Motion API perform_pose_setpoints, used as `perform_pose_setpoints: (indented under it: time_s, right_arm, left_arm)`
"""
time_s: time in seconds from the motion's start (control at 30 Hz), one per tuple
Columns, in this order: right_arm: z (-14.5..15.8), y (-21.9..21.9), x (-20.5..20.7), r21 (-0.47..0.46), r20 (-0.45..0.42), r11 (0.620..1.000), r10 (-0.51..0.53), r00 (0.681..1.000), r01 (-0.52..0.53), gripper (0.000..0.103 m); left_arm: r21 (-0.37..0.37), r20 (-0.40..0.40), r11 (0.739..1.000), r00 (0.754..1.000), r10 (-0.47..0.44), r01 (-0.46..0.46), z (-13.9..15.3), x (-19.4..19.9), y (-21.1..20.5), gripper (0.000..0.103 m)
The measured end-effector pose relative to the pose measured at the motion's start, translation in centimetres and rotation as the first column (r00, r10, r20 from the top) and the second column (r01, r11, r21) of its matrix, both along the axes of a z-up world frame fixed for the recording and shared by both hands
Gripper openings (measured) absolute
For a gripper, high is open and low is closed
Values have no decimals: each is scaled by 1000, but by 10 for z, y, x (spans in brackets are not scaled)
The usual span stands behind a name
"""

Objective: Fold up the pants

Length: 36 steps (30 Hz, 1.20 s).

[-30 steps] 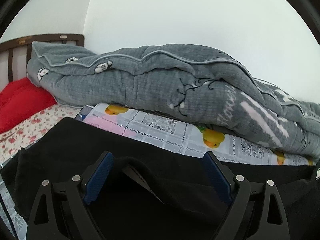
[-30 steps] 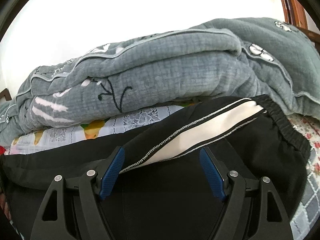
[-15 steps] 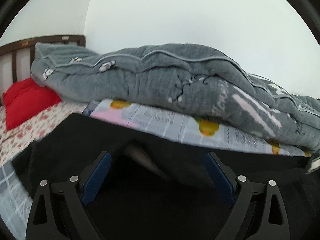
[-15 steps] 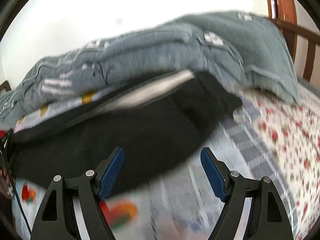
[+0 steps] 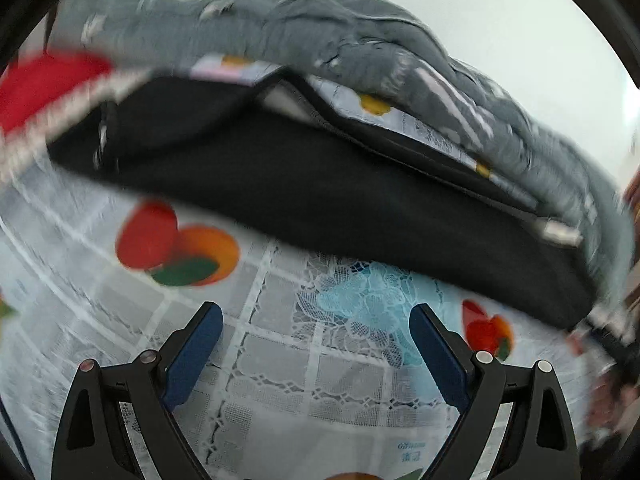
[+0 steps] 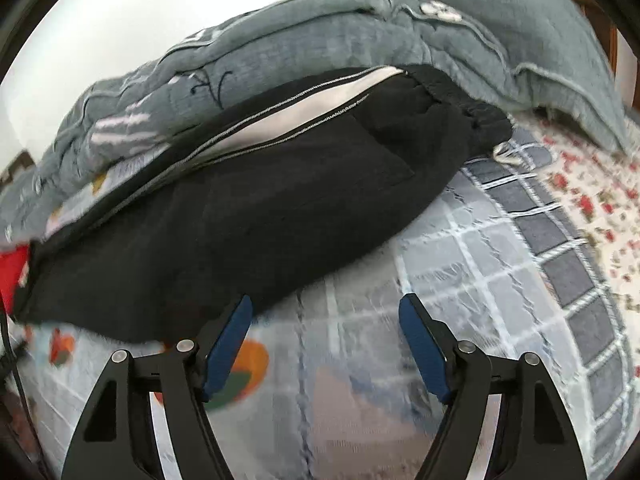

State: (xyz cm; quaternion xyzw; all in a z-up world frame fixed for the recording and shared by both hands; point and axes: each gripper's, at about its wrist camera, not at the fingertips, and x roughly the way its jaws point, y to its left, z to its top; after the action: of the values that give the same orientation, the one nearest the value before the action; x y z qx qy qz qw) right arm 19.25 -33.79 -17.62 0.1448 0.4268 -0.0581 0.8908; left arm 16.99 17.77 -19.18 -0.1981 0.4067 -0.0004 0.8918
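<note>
Pants [image 6: 248, 216]: matt black cloth, white side stripe. Quilt [image 6: 320, 40] at twelve o'clock: grey crinkled fabric. Bed cover [image 5: 304, 344]: smooth, lace-patterned, fruit-printed.

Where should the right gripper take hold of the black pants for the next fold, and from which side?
Probably the elastic waistband end of the black pants, approached from the open checked sheet on its near right. The grey quilt crowds the far edge. The right gripper is open and empty.

Location: home bedroom. Evidence: bed with floral sheet [image 6: 600, 200], fruit-print lace cover [image 5: 280, 360], bunched grey quilt [image 6: 320, 40], red pillow [image 5: 40, 84], wooden bedframe [image 6: 612, 44] against white wall.
</note>
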Motion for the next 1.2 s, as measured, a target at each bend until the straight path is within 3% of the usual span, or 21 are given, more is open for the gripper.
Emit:
perform_pose_setpoints:
  time_s: [0.07, 0.17, 0.43, 0.57, 0.6, 0.63, 0.67, 0.7, 0.8, 0.9, 1.07, 1.2]
  right_arm:
    - [-2, -8, 12, 48, -15, 999, -7, 1000, 7, 73]
    - [-3, -14, 29, 45, -36, 998, -35, 999, 37, 69]
    - [-12, -27, 69, 64, -37, 992, -106, 994, 108, 47]
    - [-16, -39, 82, 140, -15, 983, -119, 993, 120, 31]
    - [-17, -42, 83, 162, -17, 979, -126, 992, 127, 28]
    - [-17, -44, 82, 178, -15, 975, -132, 991, 133, 17]
    - [-16, -45, 78, 194, -4, 973, -127, 992, 125, 12]
    - [-14, -45, 75, 197, 8, 973, -123, 992, 119, 11]
    - [2, -41, 54, 183, 77, 978, -121, 990, 105, 8]
    - [15, -35, 25, 151, 106, 984, -110, 988, 94, 8]
    - [25, -34, -36, 96, 114, 993, -79, 990, 68, 8]
    - [31, -46, -86, 92, 114, 994, -62, 992, 51, 8]
  left_arm:
    - [-112, 5, 993, 999, 41, -40, -1, 7, 16, 94]
    - [-228, -15, 972, 998, 53, -55, -5, 29, 31, 93]
    - [-286, -28, 946, 988, 151, -152, -7, 79, 39, 92]
    - [-317, -29, 927, 979, 202, -200, -11, 84, 46, 74]
    - [-319, -33, 923, 976, 214, -213, -12, 83, 49, 59]
    - [-308, -46, 923, 972, 229, -232, -13, 84, 51, 47]
    - [-293, -73, 923, 969, 238, -249, -16, 84, 54, 22]
    - [-316, -86, 922, 975, 207, -223, -20, 84, 58, 16]
    - [-367, -85, 911, 982, 167, -187, -20, 72, 69, 14]
    - [-346, -79, 924, 986, 145, -163, -12, 51, 70, 14]
    - [-237, -71, 969, 996, 56, -71, 1, 7, 55, 14]
    - [-200, -66, 980, 998, -14, 1, 6, -34, 45, 14]
